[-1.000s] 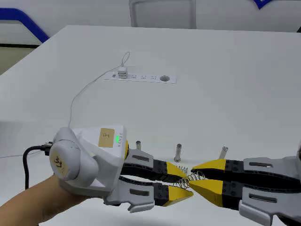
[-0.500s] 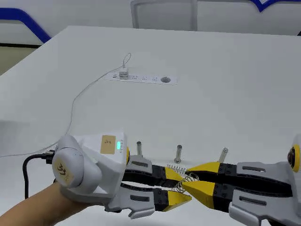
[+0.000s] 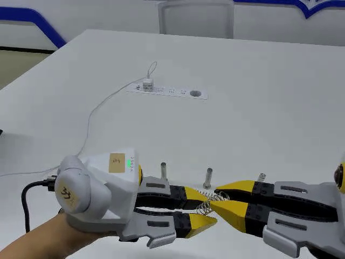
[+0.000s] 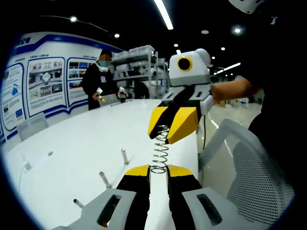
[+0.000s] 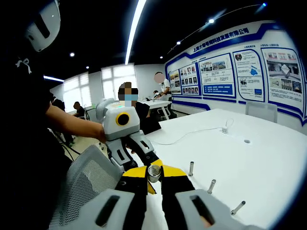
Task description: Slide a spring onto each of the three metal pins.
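Observation:
A small coil spring spans the gap between the two grippers, low over the white table. My left gripper, with a white body, comes in from the left, and the spring's lower end sits between its yellow tips. My right gripper comes in from the right and is shut on the other end, with the coil end-on between its jaws. Three upright metal pins stand bare in a row just behind the tips.
A white power strip with a plug and a white cable lies further back on the table. A black cord leaves the left gripper. A mesh chair stands at the table's edge. People stand in the room behind.
The head camera has shifted. The grippers' tips have drawn closer together, so less of the spring shows between them. The pins have not moved.

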{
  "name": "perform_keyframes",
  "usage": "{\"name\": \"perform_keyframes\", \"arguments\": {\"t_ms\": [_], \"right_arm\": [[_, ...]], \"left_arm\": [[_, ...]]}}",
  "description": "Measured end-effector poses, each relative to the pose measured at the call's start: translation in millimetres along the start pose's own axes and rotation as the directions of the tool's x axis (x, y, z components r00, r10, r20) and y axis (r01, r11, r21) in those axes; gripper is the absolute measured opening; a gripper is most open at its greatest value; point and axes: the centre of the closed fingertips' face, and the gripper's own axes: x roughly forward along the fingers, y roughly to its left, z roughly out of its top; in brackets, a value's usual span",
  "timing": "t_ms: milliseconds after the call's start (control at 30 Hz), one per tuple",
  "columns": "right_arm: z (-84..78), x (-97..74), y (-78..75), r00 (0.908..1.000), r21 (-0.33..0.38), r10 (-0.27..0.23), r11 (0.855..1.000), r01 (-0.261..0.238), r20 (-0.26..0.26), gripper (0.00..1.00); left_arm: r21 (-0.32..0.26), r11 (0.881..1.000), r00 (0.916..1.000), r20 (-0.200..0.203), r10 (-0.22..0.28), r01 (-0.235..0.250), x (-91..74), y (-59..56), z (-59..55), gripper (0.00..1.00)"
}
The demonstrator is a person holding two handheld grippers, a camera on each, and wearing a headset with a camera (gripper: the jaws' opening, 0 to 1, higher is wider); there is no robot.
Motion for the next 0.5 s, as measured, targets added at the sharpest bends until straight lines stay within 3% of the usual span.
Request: {"name": "perform_keyframes", "arguments": {"t_ms": [33,133,500], "right_arm": [[1.2,-0.4,-0.6,1.0,0.002,-0.001,1.0,0.001,0.003,0.1],[4.6,-2.7,-5.6,0.9997,-0.005,-0.021,1.0,0.021,0.009,0.1],[18.3,-9.8,-22.8,0.9961,-0.002,-0.073,0.997,0.073,0.05,0.1]], "left_arm": [[0.017,1.0,0.9997,0.006,0.025,-0.025,-0.6,4.1,1.0,0.16],[-0.024,0.998,0.9966,0.062,0.055,-0.054,-2.9,11.5,11.6,0.25],[-0.046,0.996,0.9958,0.056,0.073,-0.071,-6.1,16.6,7.8,0.24]]}}
